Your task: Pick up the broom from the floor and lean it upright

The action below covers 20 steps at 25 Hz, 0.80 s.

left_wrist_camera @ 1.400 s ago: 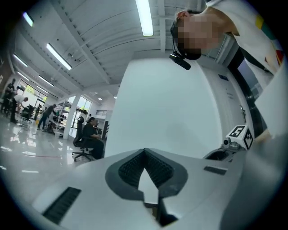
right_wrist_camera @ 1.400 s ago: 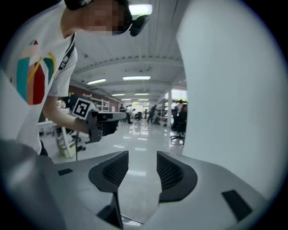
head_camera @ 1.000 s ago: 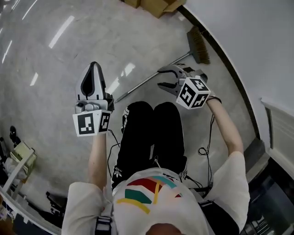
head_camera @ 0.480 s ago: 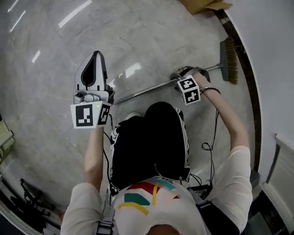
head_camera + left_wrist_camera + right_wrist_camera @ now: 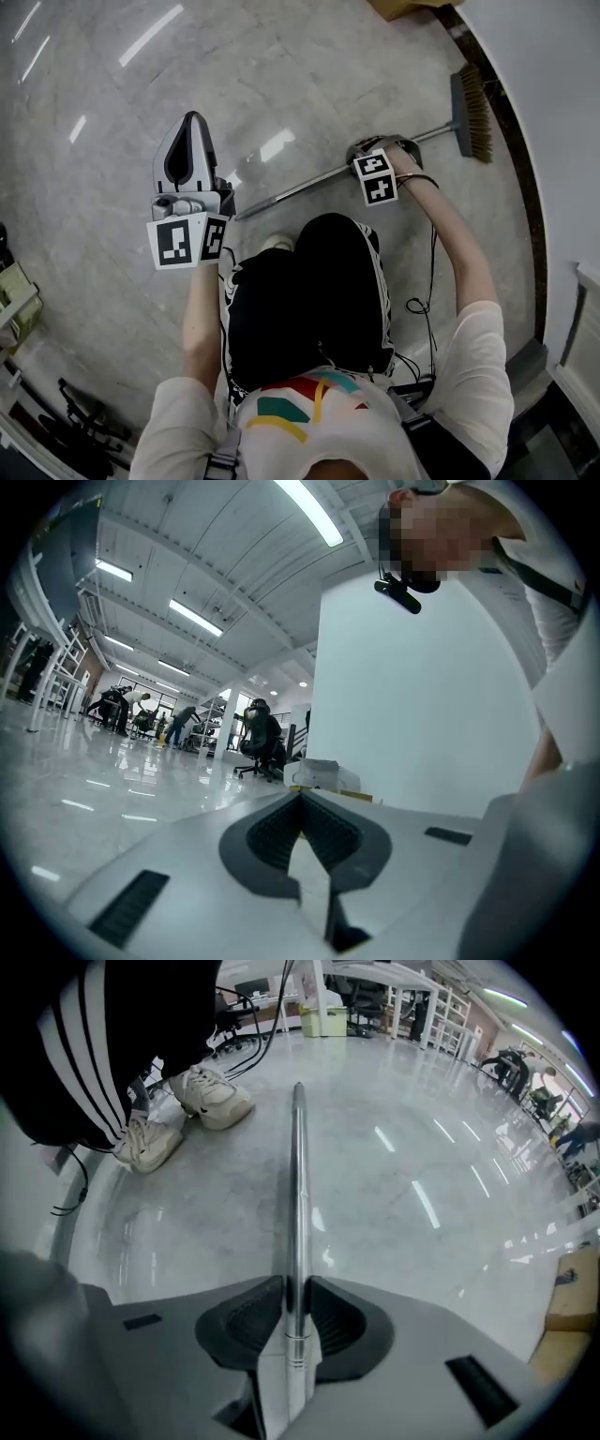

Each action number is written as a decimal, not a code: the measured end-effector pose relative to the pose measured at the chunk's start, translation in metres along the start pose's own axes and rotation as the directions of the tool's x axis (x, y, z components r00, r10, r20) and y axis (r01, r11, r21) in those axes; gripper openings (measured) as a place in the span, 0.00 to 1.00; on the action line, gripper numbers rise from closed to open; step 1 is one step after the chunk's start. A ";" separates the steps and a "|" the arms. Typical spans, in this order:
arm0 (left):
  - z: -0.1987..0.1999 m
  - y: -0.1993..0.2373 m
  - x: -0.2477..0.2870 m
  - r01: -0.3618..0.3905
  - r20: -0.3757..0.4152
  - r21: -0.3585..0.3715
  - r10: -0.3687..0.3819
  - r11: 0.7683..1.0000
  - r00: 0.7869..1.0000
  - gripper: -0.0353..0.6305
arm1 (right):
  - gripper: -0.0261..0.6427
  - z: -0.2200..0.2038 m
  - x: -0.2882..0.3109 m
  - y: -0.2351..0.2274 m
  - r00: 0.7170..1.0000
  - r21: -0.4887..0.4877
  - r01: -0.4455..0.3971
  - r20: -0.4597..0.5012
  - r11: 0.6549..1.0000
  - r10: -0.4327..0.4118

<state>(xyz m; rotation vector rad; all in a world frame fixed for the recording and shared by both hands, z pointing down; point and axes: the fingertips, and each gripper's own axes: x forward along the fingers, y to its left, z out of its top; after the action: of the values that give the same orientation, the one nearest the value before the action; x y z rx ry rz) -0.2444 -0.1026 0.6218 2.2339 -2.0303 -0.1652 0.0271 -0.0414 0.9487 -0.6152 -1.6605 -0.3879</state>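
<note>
Drops right hand-held gripper (image 5: pixel 296 1305) onto broom (image 5: pixel 466 111) lying on floor (image 5: pixel 112 112), centre to upper right; jaws just closing, now pinching handle (image 5: pixel 297 1194). Holds left hand-held gripper (image 5: pixel 194 122) closed, empty. Probably light, stiff, slick: grip mid-handle.

Take the crouching person (image 5: pixel 309 309) as the clock's centre, with twelve straight ahead of them. The broom (image 5: pixel 309 181) lies flat on the floor (image 5: pixel 94 122) just before the knees. Its head (image 5: pixel 472 111) is out at two o'clock beside the wall (image 5: pixel 553 75), and its handle end is at eleven. The right gripper (image 5: pixel 377 148) stands over the handle at one o'clock, nearer the head. Its fingers have just been closing, and one now touches each side of the handle. The left gripper (image 5: pixel 192 122) hangs above the floor at eleven, left of the handle end and apart from it. A box (image 5: pixel 405 7) sits by the wall near one o'clock, beyond the head. The shoes (image 5: pixel 202 1101) stand just behind the handle end.
</note>
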 end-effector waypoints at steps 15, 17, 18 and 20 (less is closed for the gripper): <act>0.134 0.021 0.022 -0.029 0.184 0.040 0.021 0.999 0.983 0.12 | 0.16 -0.019 -0.224 -0.141 0.758 0.685 0.389 0.141 0.615 -0.637; 0.152 0.011 0.034 0.013 0.203 0.036 -0.020 0.999 0.979 0.12 | 0.16 -0.043 -0.278 -0.153 0.656 0.796 0.421 0.063 0.434 -0.752; 0.160 0.006 0.040 0.037 0.212 0.031 -0.043 0.999 0.976 0.12 | 0.16 -0.056 -0.304 -0.156 0.597 0.843 0.428 0.008 0.327 -0.802; 0.176 -0.007 0.054 0.097 0.240 0.015 -0.098 0.995 0.966 0.12 | 0.16 -0.090 -0.359 -0.148 0.469 0.903 0.421 -0.134 0.088 -0.873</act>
<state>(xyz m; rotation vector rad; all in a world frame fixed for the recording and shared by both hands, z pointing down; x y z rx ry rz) -0.2602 -0.1585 0.4470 2.4212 -2.0305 -0.4645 0.0456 -0.2753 0.6269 1.0794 -2.2410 0.0373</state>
